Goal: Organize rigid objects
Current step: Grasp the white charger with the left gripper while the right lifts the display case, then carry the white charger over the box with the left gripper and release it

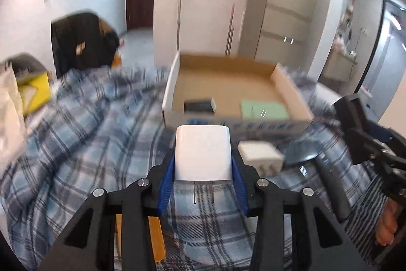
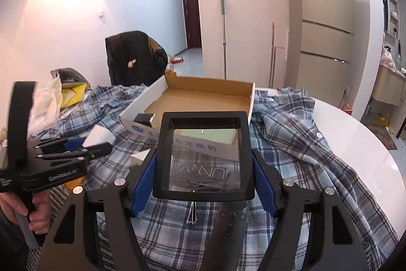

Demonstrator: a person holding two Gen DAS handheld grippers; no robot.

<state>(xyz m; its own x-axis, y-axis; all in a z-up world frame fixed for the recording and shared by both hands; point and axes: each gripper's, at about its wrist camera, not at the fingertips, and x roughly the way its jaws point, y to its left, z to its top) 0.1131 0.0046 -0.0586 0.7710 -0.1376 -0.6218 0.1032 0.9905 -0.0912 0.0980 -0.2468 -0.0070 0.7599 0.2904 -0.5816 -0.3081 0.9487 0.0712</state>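
Charger (image 1: 203,153) between left tool (image 1: 203,184) fingers

A white charger (image 1: 203,153) with two prongs pointing back is clamped between the left gripper's (image 1: 203,184) blue pads, held above the plaid cloth. A second white charger (image 1: 261,156) lies on the cloth just right of it, near the box's (image 1: 168,90) front wall. The open cardboard box holds a dark block (image 1: 199,104) at its front left and a green pad (image 1: 264,109) at front right. The right gripper (image 2: 204,177) grips a black-framed square lens (image 2: 203,156), tilted; beneath it lie a dark remote (image 2: 232,220) and a metal clip (image 2: 192,213)
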